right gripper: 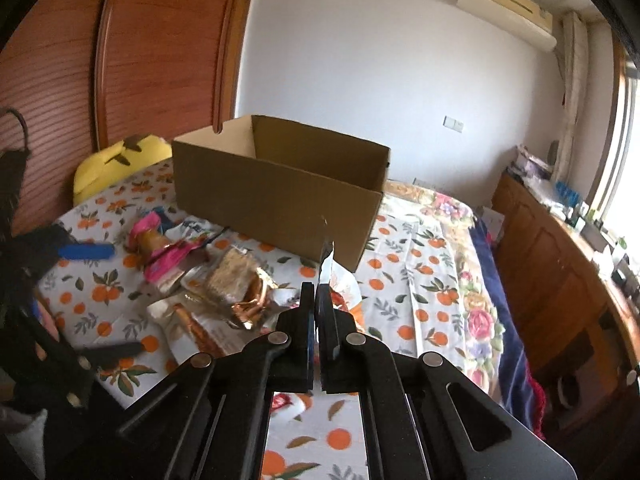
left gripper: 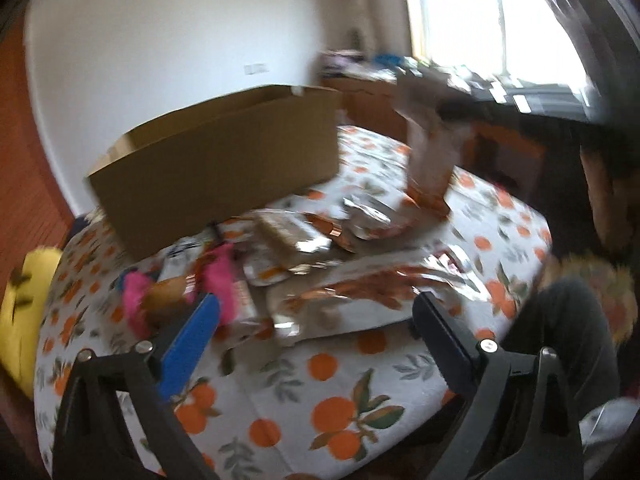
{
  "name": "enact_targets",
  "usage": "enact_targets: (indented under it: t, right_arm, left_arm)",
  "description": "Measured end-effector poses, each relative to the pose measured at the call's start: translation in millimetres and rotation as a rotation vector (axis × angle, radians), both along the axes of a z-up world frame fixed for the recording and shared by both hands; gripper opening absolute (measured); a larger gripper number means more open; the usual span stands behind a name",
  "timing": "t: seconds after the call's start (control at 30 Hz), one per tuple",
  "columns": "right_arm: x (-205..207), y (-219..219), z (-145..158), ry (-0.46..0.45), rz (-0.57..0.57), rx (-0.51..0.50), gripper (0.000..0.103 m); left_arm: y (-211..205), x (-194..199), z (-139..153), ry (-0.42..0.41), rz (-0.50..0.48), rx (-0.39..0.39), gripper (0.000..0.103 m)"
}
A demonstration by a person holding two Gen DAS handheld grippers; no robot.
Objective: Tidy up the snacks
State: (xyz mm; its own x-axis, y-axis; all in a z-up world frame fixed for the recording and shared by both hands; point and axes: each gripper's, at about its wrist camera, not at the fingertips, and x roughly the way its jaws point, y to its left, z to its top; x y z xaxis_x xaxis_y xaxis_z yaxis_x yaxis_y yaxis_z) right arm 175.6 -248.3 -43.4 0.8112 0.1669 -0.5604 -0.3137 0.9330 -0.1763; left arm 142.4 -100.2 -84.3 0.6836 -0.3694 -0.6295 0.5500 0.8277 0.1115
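Note:
An open cardboard box (right gripper: 280, 196) stands on the bed; it also shows in the left wrist view (left gripper: 216, 164). A pile of snack packets (right gripper: 224, 280) lies in front of it, with pink-wrapped ones (left gripper: 216, 284) at the left. My right gripper (right gripper: 318, 296) is shut on a thin snack packet (right gripper: 326, 260), held edge-on above the pile; in the left wrist view this packet (left gripper: 430, 148) hangs in the air, blurred. My left gripper (left gripper: 316, 316) is open and empty, low over the near side of the pile.
The bed has an orange-print sheet (right gripper: 416, 280). A yellow pillow (right gripper: 116, 160) lies at the head by a wooden wardrobe (right gripper: 132, 52). A wooden cabinet (right gripper: 560, 264) with clutter runs along the window side.

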Motion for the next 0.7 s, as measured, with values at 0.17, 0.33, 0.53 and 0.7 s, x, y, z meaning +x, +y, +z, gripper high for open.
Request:
enact_targets:
  t: [0.17,0.33,0.53,0.7]
  right_arm:
    - [7,-15,6,0.026,0.006,0.042,0.0]
    - [7,-25,8,0.028,-0.011,0.047,0.0]
    - [3,-36,8,0.026,-0.03,0.058,0.0]
    - [2,-39,9,0.024,-0.034,0.062,0.0]
  left_arm:
    - [-27,-9,-10,-0.02,-0.086,0.091,0.097]
    - [-50,-10,-25,-0.009,-0.158,0.196,0.097]
    - [-67,-1,-25,-0.004,-0.173,0.186,0.097]
    - [-85,2,-29,0.007,-0.21,0.194,0.084]
